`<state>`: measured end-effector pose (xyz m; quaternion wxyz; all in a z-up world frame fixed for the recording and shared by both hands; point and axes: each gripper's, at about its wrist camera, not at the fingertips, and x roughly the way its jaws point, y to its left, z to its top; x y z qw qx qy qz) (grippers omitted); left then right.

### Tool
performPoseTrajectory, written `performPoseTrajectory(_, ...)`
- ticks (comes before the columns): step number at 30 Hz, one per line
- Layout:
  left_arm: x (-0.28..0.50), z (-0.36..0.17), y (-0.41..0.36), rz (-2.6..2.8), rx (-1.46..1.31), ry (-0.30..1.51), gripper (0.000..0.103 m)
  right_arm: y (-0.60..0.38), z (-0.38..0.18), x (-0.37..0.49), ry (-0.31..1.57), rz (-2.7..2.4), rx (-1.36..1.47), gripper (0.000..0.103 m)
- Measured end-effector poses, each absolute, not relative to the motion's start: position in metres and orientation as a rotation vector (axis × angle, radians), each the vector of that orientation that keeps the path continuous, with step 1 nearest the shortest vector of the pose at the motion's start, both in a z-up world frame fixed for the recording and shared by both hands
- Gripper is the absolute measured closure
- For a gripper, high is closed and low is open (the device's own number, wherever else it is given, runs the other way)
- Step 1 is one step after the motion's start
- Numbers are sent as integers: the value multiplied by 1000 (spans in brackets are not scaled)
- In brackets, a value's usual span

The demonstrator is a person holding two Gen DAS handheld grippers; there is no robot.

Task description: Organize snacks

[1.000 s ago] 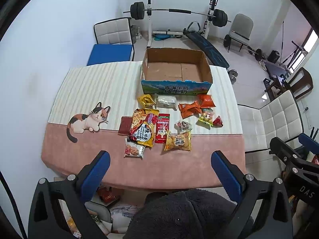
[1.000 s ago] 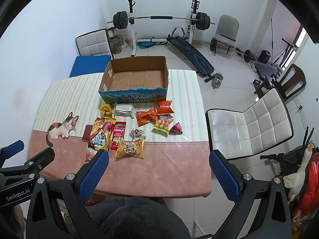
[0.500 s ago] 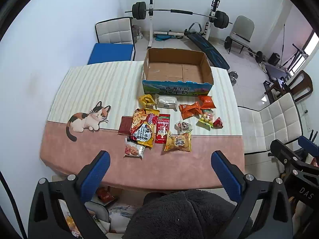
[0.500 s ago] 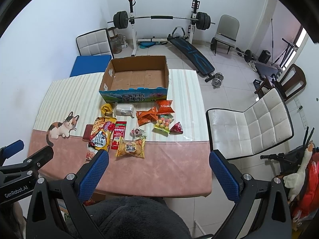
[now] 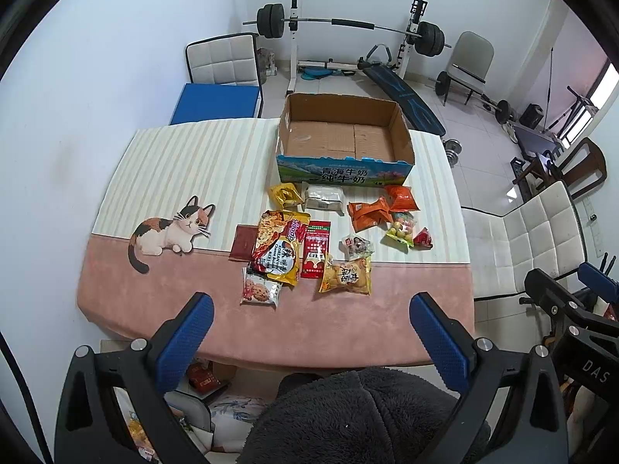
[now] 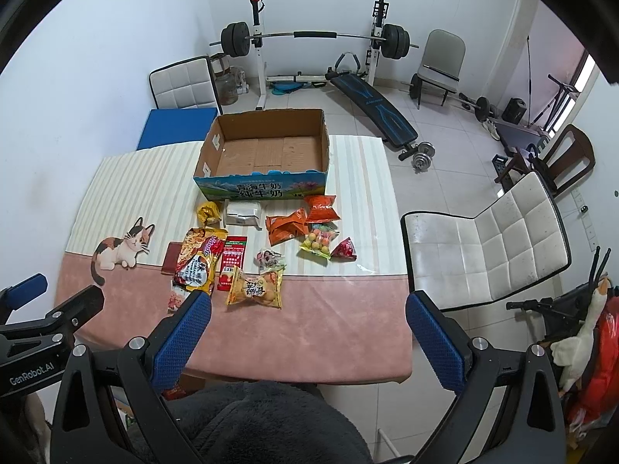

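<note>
An empty cardboard box (image 5: 344, 137) (image 6: 267, 150) with a blue printed front stands at the table's far side. Several snack packs lie in front of it: a large yellow-red bag (image 5: 279, 247) (image 6: 199, 261), a red sachet (image 5: 316, 249), a yellow bun pack (image 5: 346, 275) (image 6: 255, 288), orange packs (image 5: 367, 212) (image 6: 288, 224), a white pack (image 5: 324, 198), a cookie pack (image 5: 259, 290). My left gripper (image 5: 309, 332) and right gripper (image 6: 307, 332) are open and empty, held high above the table's near edge.
The table (image 5: 309, 332) has a striped and pink cloth with a cat print (image 5: 170, 228). A white padded chair (image 6: 487, 239) stands to the right, a blue-seated chair (image 5: 216, 100) behind. A weight bench and barbell rack (image 6: 309, 38) stand at the back wall.
Both grippers have shifted slightly, so the table sits a little differently in view. Nothing on the table has moved.
</note>
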<state>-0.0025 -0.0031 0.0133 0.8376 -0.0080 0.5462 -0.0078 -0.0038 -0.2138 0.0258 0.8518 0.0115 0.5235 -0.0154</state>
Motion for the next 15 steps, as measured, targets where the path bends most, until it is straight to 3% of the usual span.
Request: performPoseTrajectory(15,-3,15,-3,-20,-24,1150,0,-210,23,-5,1095,-33,25,1)
